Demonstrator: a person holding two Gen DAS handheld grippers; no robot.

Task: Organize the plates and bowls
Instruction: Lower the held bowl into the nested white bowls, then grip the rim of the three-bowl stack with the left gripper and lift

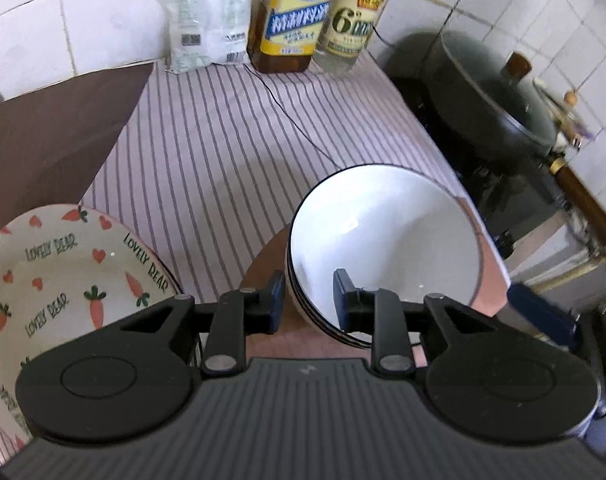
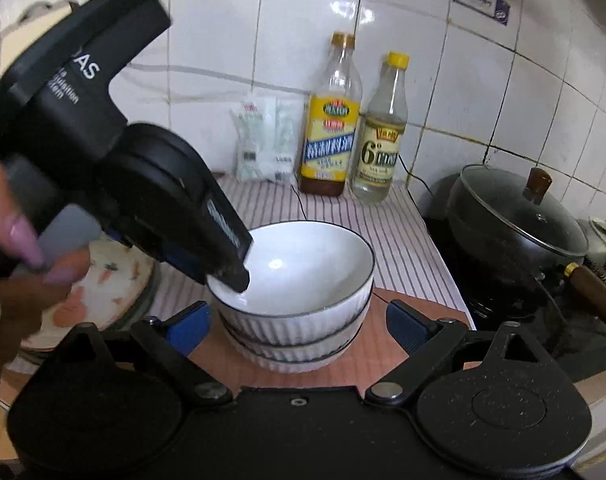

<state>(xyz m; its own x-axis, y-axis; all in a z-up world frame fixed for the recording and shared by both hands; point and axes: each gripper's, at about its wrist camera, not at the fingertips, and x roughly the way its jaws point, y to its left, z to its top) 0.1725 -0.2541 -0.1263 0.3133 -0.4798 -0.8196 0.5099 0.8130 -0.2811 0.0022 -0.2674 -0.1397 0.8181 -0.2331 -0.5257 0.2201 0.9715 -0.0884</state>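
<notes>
A stack of three white ribbed bowls (image 1: 383, 232) with dark rims stands on a reddish mat (image 2: 387, 360). My left gripper (image 1: 309, 300) straddles the near-left rim of the top bowl (image 2: 311, 264), one pad outside and one inside. A gap shows between the inner pad and the wall, so it is open. In the right wrist view the left gripper (image 2: 235, 276) comes in from the upper left, held by a hand. My right gripper (image 2: 301, 326) is open wide, its blue pads flanking the stack without touching. A carrot-print plate (image 1: 63, 280) lies left of the bowls.
Two bottles (image 2: 329, 120) and plastic bags (image 2: 263, 140) stand against the tiled wall at the back. A black cord (image 1: 287, 116) crosses the striped cloth (image 1: 207, 152). A lidded dark pan (image 2: 515, 216) sits on the stove at right, its handle pointing toward me.
</notes>
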